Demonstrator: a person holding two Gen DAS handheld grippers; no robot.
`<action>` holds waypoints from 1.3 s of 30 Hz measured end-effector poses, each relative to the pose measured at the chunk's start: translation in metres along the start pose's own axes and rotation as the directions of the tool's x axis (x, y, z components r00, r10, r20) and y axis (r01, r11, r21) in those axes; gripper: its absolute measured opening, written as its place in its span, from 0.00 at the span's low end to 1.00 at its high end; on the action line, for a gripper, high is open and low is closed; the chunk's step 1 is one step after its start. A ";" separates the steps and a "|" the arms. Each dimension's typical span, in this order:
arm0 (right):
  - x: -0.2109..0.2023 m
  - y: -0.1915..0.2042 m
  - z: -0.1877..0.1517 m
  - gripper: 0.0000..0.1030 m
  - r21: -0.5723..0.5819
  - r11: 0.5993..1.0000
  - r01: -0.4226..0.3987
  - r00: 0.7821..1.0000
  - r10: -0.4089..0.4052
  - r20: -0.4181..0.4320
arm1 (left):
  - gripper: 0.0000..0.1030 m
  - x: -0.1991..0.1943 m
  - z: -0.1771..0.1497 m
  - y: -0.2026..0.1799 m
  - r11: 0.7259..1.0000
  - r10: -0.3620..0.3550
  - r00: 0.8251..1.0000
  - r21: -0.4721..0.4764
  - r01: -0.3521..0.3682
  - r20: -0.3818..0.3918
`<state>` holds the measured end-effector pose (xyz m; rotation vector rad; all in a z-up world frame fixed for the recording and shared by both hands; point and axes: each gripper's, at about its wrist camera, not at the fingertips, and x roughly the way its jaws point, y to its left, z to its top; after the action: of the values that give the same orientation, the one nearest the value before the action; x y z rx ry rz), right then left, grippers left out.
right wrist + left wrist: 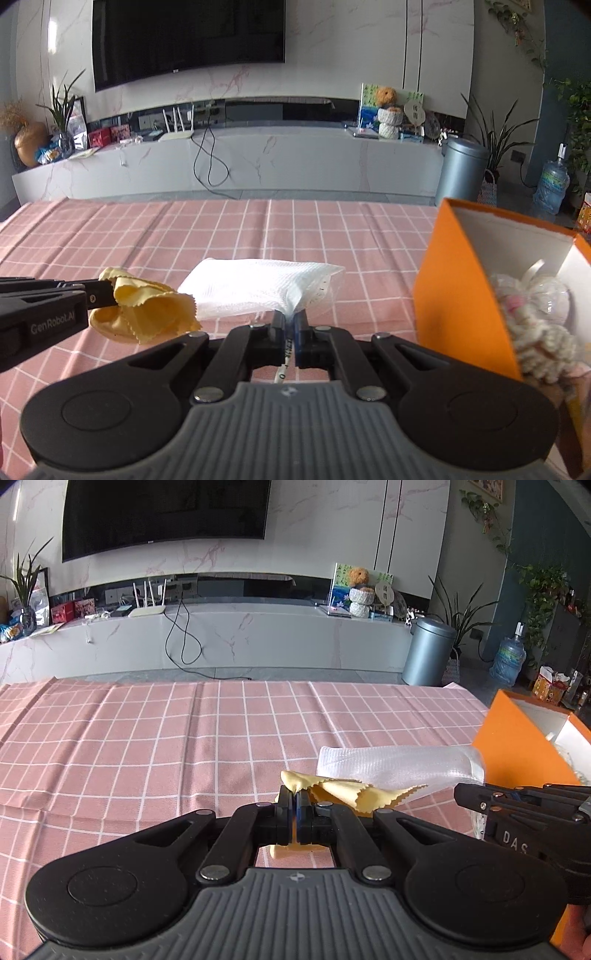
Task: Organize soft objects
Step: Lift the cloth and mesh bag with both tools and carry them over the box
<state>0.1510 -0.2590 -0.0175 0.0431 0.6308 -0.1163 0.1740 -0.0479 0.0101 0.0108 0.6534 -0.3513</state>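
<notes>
Soft goods in both claws, box at frame right

Cloth first: I have my left gripper [294, 805] pinched tight on one yellow cloth [354, 794], a thin, matte square with pinked, zigzag edges, crumpled into loose folds at lower centre of the left wrist view. A scrap of it pokes out below the closed jaws. From the right wrist view the same cloth [147, 314] hangs bunched at lower left, clamped in the left gripper [107, 293].

My right gripper [291, 325] is closed on one white mesh pouch [258, 291], a soft, semi-sheer woven bag with a fine ribbed weave, held by its near corner at centre frame; the rest spreads flat and rectangular over the cloth-covered table. In the left view the pouch [399, 766] stretches toward the right edge, just behind the yellow cloth.

One orange box [461, 288] stands open at right of frame, stiff card with white inner walls. Inside I see one knitted cream bundle [539, 332], chunky and looped, with a white ribbon above it. One pink checked tablecloth [147, 240], gridded in white and lightly creased, covers the table.
</notes>
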 end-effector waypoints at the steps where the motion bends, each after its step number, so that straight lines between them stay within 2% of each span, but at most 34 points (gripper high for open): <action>1: -0.009 -0.002 0.000 0.01 0.001 1.000 -0.002 1.000 0.002 0.013 | 0.01 -0.006 0.000 -0.002 1.000 -0.001 1.000 0.001 0.001 0.009; 11: -0.093 -0.020 -0.002 0.01 0.010 1.000 -0.004 0.990 0.002 0.138 | 0.01 -0.062 0.002 -0.028 0.999 -0.021 0.995 0.031 0.018 0.098; 22: -0.160 -0.058 -0.012 0.01 0.008 0.999 0.037 0.975 -0.038 0.217 | 0.01 -0.101 0.003 -0.069 0.993 -0.084 0.981 0.102 0.066 0.177; 31: -0.198 -0.106 -0.015 0.01 0.021 0.991 0.134 0.956 -0.135 0.262 | 0.01 -0.110 0.009 -0.115 0.973 -0.190 0.961 0.166 0.157 0.204; 39: -0.211 -0.154 -0.021 0.01 0.021 0.969 0.244 0.942 -0.242 0.232 | 0.01 -0.104 0.017 -0.169 0.937 -0.310 0.930 0.230 0.264 0.195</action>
<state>-0.0487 -0.3905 0.0894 -0.0567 0.3989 -0.3537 0.0532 -0.1759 0.1024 0.0661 0.3867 -0.6927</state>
